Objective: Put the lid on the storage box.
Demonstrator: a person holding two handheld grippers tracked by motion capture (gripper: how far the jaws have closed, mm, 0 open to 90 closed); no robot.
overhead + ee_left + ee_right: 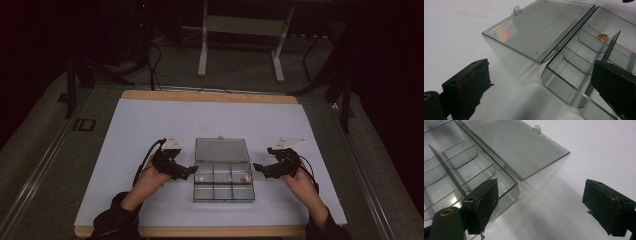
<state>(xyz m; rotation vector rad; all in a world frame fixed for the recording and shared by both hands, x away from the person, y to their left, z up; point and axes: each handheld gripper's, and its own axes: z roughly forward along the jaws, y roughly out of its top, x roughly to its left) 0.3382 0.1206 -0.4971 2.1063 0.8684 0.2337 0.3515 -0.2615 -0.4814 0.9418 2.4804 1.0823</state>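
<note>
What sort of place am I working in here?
Probably a lab recording station, not a home: a white board on a wooden table, a clear plastic compartment box, a white metal stand on grey floor, dark surroundings.

Small orange item (601, 37) in the box (564, 75) (clear, edge-cropped) unidentifiable.

No readable words, brand names or numbers on the clear plastic compartment box (223, 176), on its open lid (222, 149), or on the pale grey tabletop (150, 120). At about nine o'clock from that box, beyond the table edge, a dark rectangular mark on the grey floor (83, 124), resembling the letters "ID" but too blurred to confirm.
</note>
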